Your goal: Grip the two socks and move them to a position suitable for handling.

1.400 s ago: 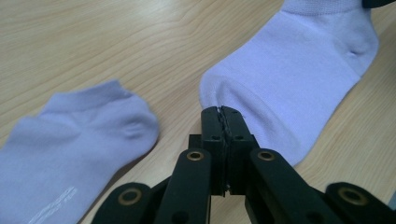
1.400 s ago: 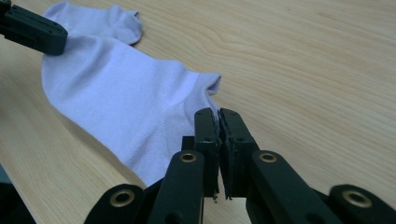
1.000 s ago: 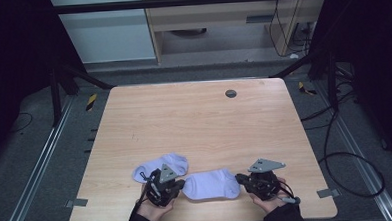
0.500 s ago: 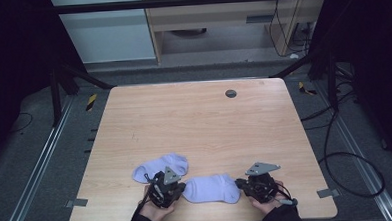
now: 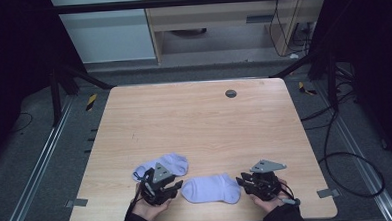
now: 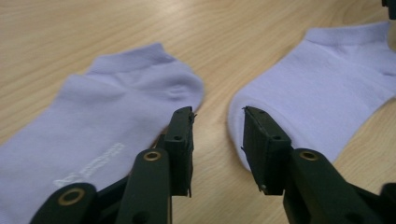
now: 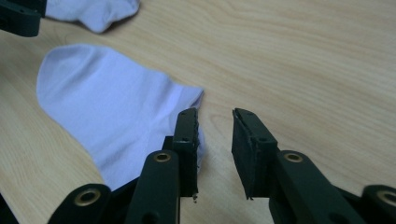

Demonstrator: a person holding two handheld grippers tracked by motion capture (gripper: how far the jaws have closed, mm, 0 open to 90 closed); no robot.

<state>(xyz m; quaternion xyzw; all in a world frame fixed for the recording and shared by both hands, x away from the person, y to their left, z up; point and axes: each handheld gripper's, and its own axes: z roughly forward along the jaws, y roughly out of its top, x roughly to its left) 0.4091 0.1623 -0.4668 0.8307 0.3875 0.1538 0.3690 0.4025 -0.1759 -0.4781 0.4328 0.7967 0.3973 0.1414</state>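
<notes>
The 2 pale lilac cotton ankle socks [image 5: 211, 188] [image 5: 164, 165], light, limp and easily bunched, lie flat on the wooden tabletop [image 5: 199, 125] near its front edge, between the left tongs [image 5: 173, 187] and right tongs [image 5: 240, 179], whose jaws have just been opening, apart and empty; cuff or toe hems suit pinching best.

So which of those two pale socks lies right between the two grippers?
The sock nearer the table's front edge: it lies flat between the left gripper and right gripper. The other sock lies farther back, behind the left gripper.
</notes>
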